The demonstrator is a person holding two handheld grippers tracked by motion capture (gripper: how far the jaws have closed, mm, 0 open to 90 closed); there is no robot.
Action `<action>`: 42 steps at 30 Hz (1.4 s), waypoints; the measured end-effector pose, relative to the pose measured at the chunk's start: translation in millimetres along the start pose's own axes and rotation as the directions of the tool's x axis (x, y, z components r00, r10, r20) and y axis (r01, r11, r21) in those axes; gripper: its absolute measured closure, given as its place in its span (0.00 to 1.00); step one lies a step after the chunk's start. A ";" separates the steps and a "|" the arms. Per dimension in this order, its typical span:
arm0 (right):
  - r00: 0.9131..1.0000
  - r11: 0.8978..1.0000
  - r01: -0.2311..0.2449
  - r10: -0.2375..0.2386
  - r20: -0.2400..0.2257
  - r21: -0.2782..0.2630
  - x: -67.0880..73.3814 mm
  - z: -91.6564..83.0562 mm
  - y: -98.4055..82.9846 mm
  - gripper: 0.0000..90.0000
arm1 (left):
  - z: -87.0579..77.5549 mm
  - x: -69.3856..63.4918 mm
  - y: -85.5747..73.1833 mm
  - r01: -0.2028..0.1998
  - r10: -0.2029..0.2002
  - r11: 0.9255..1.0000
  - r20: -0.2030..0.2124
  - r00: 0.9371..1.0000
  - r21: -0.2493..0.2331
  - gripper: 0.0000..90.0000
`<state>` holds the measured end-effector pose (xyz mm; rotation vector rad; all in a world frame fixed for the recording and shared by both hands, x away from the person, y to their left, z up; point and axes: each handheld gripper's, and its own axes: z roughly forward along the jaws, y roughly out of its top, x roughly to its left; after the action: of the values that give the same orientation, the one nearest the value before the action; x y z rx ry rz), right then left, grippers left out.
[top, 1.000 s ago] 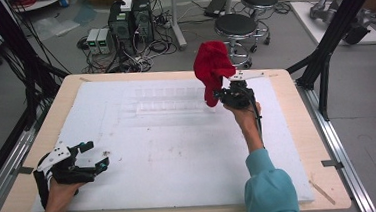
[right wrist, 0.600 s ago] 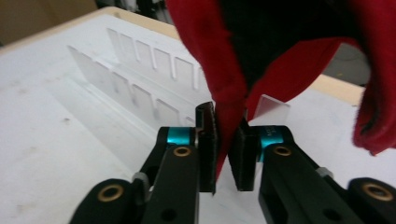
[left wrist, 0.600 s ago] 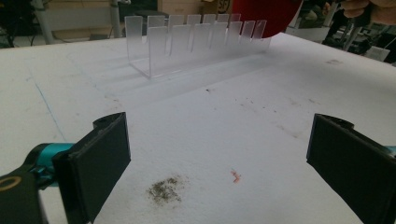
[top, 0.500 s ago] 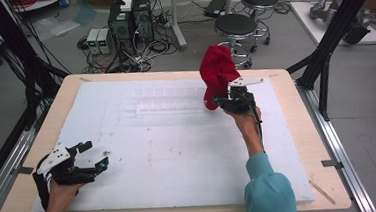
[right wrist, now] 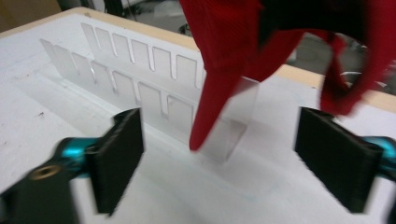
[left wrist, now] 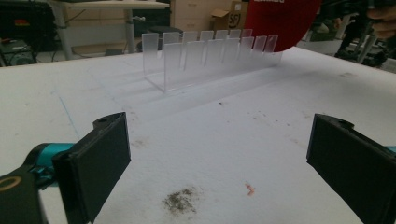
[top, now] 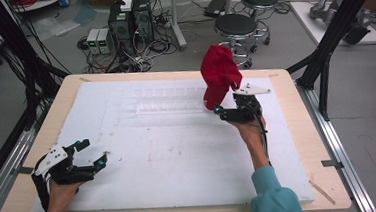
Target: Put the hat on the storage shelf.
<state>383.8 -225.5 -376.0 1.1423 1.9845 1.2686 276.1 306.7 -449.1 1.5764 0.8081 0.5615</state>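
**Desk seen from above and along both tools.** A white foam sheet (top: 180, 161) covers the wooden desk (top: 290, 104).

- **Left tool:** Your left tool (top: 93, 152) rests low at the near left corner of the sheet. Its jaws are spread wide with nothing between them. In the left gripper view (left wrist: 219, 163) they frame bare foam with a dark smudge (left wrist: 180, 200) and a small red mark (left wrist: 250, 188).
- **Right tool:** Your right hand (top: 250, 131), in a teal sleeve (top: 275, 200), holds the right tool (top: 224, 108) at the far right of the sheet. It is just beside the right end of a clear slotted acrylic rack (top: 166, 105). In the right gripper view (right wrist: 233, 158) its jaws are also spread and pinch nothing.
- **Rack:** The rack (left wrist: 210, 56) stands upright on the foam along the far side. Two rows of notched tabs (right wrist: 140, 70) run its length.
- **Red cloth:** The red cloth (top: 219, 74) is bunched above the rack's right end, higher than the right tool and apart from its jaws. In the right gripper view, one pointed fold of the cloth (right wrist: 224, 37) hangs in front of the rack's end wall, and a loop hangs toward the other jaw. That view is blurred, so you cannot tell whether the cloth touches the rack or what carries it. In the left gripper view the cloth (left wrist: 280, 21) appears behind the rack's far end.
- **Background:** Two round stools (top: 235, 25) stand on the floor beyond the desk.
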 end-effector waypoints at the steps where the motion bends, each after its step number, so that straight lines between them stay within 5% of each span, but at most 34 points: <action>1: 1.000 1.000 -0.001 0.001 0.002 -0.010 -0.2 -6.7 -3.1 0.12 | -0.5 0.2 -0.1 -0.004 0.004 1.000 -0.005 1.000 -0.003 0.07; 4: 0.999 0.999 -0.040 0.040 -0.023 0.029 -1.3 -35.5 -10.0 0.10 | -1.7 -1.2 -0.7 -0.019 0.019 1.000 -0.021 1.000 -0.015 0.07; 7: 1.000 0.992 0.011 -0.012 -0.008 -0.126 5.4 -64.1 -20.9 0.10 | -2.9 -2.9 -1.6 -0.030 0.029 0.999 -0.036 0.999 -0.029 0.07; 10: 1.000 0.988 0.019 -0.022 -0.017 -0.154 10.8 -86.9 -33.6 0.10 | -3.9 -3.5 -2.3 -0.029 0.028 0.999 -0.045 0.999 -0.040 0.07; 14: 0.999 0.968 0.036 -0.032 0.022 -0.250 14.1 -105.1 -61.6 0.10 | -4.2 -5.0 -2.8 -0.042 0.039 0.998 -0.059 0.998 -0.046 0.07; 23: 0.998 0.947 -0.004 0.023 0.055 -0.320 19.8 -102.9 -120.3 0.10 | -8.9 -9.6 -5.7 -0.082 0.073 0.992 -0.090 0.993 -0.099 0.07; 26: 0.998 0.954 -0.013 0.032 0.058 -0.299 20.6 -98.3 -129.8 0.10 | -8.8 -9.7 -5.7 -0.088 0.079 0.992 -0.091 0.993 -0.092 0.07; 28: 0.997 0.947 0.005 0.021 0.076 -0.321 22.9 -99.4 -129.9 0.10 | -8.8 -9.7 -5.8 -0.085 0.076 0.992 -0.092 0.993 -0.095 0.07; 42: 0.995 0.950 0.028 0.003 0.098 -0.311 25.7 -97.7 -130.7 0.10 | -10.2 -11.1 -6.6 -0.096 0.085 0.989 -0.103 0.991 -0.109 0.07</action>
<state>246.1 -276.0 -452.0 1.0127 1.6456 1.4308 260.2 305.0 -452.9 1.4950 0.7670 0.7438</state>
